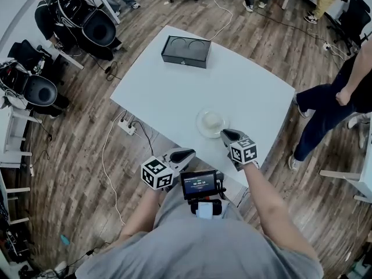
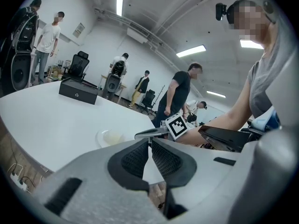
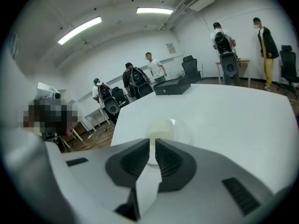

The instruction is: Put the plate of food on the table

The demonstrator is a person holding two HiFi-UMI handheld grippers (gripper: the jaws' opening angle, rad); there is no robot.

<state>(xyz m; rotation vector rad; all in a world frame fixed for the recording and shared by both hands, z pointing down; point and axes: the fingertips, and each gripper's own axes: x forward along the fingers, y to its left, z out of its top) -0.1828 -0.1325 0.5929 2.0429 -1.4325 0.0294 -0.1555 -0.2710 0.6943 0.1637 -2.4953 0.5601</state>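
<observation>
Resting on the white table, the clear plate holds pale food.

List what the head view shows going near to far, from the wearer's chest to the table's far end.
chest-mounted screen → left tool → right tool → plate of food → black box

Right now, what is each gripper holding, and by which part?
Nothing. Left gripper is shut on air; right gripper, also shut, sits beside the plate on the table.
</observation>
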